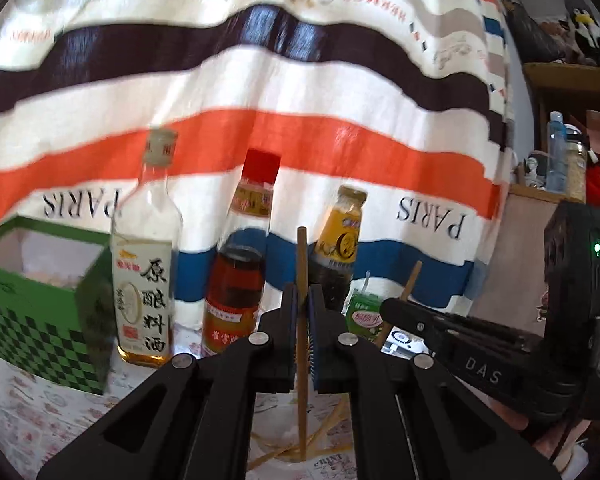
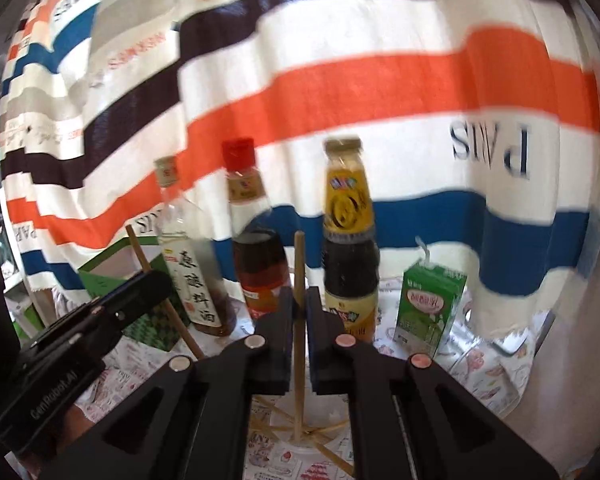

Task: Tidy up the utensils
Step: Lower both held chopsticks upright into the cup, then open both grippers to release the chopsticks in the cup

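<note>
My left gripper (image 1: 302,296) is shut on a wooden chopstick (image 1: 302,364) held upright, its lower end over a clear cup (image 1: 284,446) with thin bamboo sticks (image 1: 320,436) across it. My right gripper (image 2: 299,298) is shut on a second wooden chopstick (image 2: 299,360), also upright, its lower end at the same clear cup (image 2: 300,446). The right gripper (image 1: 396,308) shows at the right of the left wrist view with its chopstick (image 1: 410,280). The left gripper (image 2: 156,280) shows at the left of the right wrist view with its chopstick (image 2: 138,252).
Behind the grippers stand a cooking wine bottle (image 1: 146,280), a red-capped bottle (image 1: 238,280), a yellow-labelled dark sauce bottle (image 2: 350,248) and a green drink carton (image 2: 430,304). A green checkered box (image 1: 44,304) stands left. A striped towel (image 1: 300,140) hangs behind. Shelves (image 1: 560,120) are at the right.
</note>
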The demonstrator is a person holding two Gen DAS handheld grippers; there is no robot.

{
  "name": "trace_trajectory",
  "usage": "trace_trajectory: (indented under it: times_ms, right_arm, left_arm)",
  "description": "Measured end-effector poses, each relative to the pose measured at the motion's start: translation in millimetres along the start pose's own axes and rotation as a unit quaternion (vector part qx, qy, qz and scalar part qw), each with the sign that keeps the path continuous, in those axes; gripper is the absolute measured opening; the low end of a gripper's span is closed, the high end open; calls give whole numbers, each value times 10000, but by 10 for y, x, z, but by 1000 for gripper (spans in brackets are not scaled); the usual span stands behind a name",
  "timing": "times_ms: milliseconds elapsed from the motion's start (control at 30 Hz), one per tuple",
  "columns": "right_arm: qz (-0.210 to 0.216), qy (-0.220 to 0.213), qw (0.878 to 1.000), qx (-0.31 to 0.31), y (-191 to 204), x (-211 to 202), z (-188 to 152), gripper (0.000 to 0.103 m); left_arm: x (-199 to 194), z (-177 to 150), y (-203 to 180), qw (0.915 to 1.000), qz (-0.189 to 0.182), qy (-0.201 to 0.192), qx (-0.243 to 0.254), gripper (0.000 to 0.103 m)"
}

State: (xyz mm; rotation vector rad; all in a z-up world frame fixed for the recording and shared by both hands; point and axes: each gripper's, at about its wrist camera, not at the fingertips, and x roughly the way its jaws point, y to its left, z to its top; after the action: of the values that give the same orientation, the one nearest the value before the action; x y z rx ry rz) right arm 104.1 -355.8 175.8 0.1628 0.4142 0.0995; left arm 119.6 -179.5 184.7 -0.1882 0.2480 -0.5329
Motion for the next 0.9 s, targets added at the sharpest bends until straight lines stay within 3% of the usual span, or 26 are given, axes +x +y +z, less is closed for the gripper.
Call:
trace_trajectory:
  times_ms: [133, 333, 433, 533, 633, 700, 767, 800, 867, 900]
  right_arm:
    - [-66, 208, 9997, -122, -30, 170, -172, 6]
    - [-14, 584, 9982, -141, -39, 283, -386, 6]
    - [-69, 667, 9976, -191, -44, 316, -441, 6]
    - [-100, 728, 9970, -255, -40, 340, -464, 7]
    - [-171, 783, 9964, -256, -48, 379, -481, 7]
    - [-258, 807, 9962, -213, -62, 392, -479, 13]
    - [-611, 719, 9955, -121, -79, 365, -456, 33]
    - [-767, 674, 9947, -108, -77, 346, -445, 35]
    - [-793, 516, 9955, -100, -81, 269, -402, 51]
    - [-804, 422, 9958, -91, -82, 208, -372, 56]
  left_arm:
    - [127, -207, 105, 9999, 96, 84, 66, 4]
    - [237, -453, 305, 9991, -3, 303, -305, 4]
    - [272, -520, 280, 9990, 118, 427, -90, 5]
    - [282, -550, 279, 9979, -119, 621, -126, 4]
    - [259, -534, 244, 9979, 316, 561, 108, 5]
    - [278, -520, 264, 9969, 430, 640, 152, 5]
    - [333, -503, 318, 9954, 436, 851, 110, 9]
    - [339, -495, 343, 9950, 482, 870, 110, 12]
    - [288, -468, 395, 9945, 733, 740, 147, 26]
    - [250, -453, 424, 9945, 783, 684, 140, 43]
